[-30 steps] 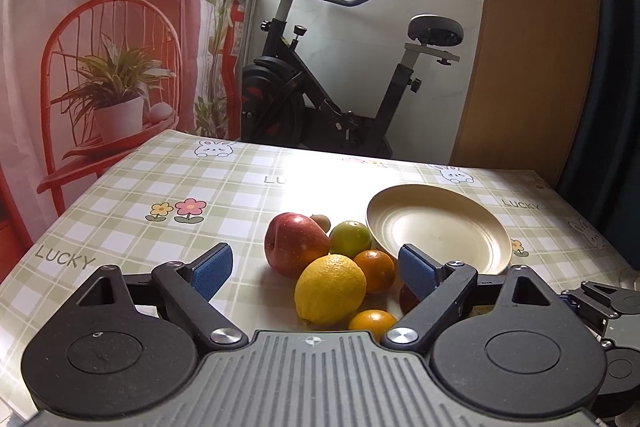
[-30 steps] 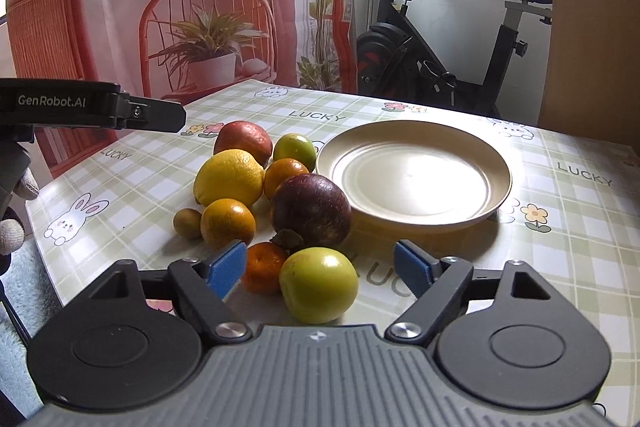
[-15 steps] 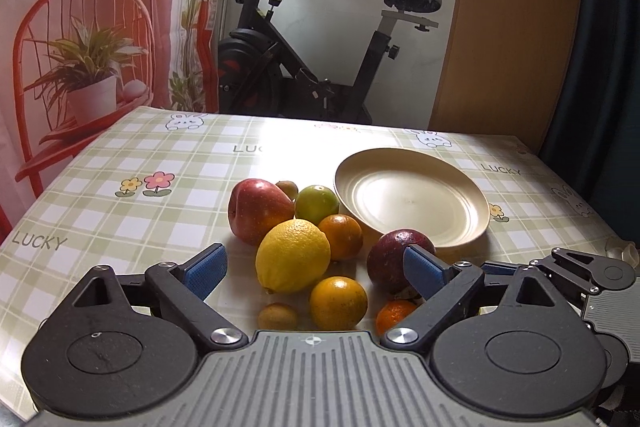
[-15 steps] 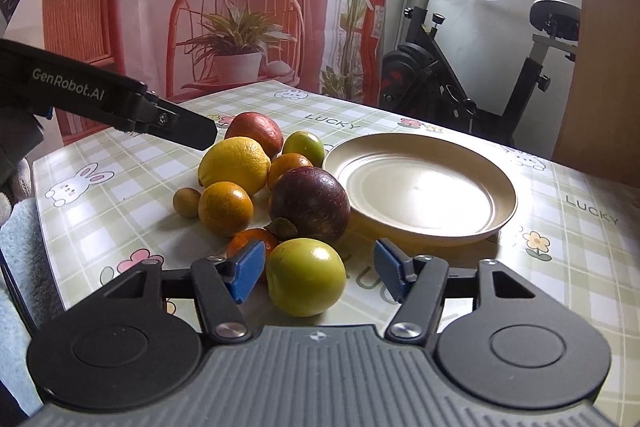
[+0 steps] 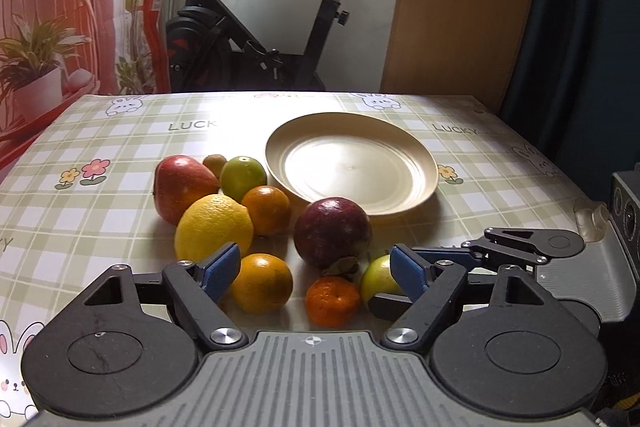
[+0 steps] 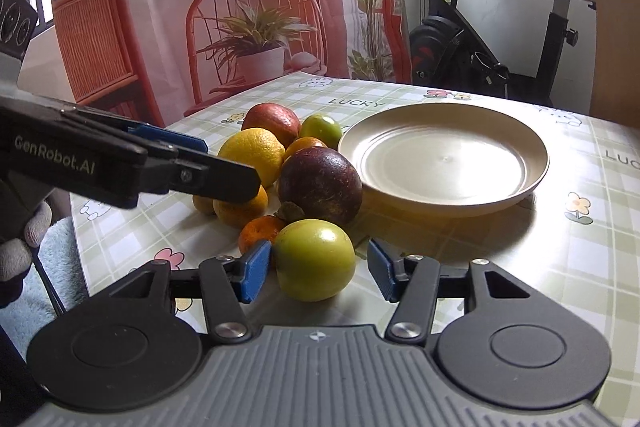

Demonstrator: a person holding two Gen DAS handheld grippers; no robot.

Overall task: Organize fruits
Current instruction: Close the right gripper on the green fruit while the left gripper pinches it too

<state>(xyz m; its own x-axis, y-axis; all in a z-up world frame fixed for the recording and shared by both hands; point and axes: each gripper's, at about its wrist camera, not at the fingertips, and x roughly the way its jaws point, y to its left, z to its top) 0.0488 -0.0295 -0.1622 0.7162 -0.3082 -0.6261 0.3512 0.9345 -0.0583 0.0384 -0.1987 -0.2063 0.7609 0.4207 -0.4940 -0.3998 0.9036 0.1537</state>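
Observation:
A pile of fruit lies on the checked tablecloth left of a cream plate (image 5: 416, 183) (image 6: 532, 163). It holds a red apple (image 5: 182, 187), a lemon (image 5: 214, 227), a dark purple fruit (image 5: 332, 231), a lime (image 5: 243, 177) and several oranges. My right gripper (image 6: 318, 273) is open around the green apple (image 6: 314, 259). Its left pad is at the apple's skin and its right pad stands a little off. My left gripper (image 5: 314, 269) is open over an orange (image 5: 262, 283) and a small mandarin (image 5: 332, 301).
An exercise bike (image 5: 256, 39) stands behind the table's far edge. A curtain printed with a red chair and a plant (image 6: 256, 39) hangs to the left. A wooden panel (image 5: 460, 7) rises at the right. The table's edges are close on the near side.
My right gripper has come closer to the green apple and its fingers have narrowed around it. My left gripper has drawn back, bringing the nearer fruit into its view.

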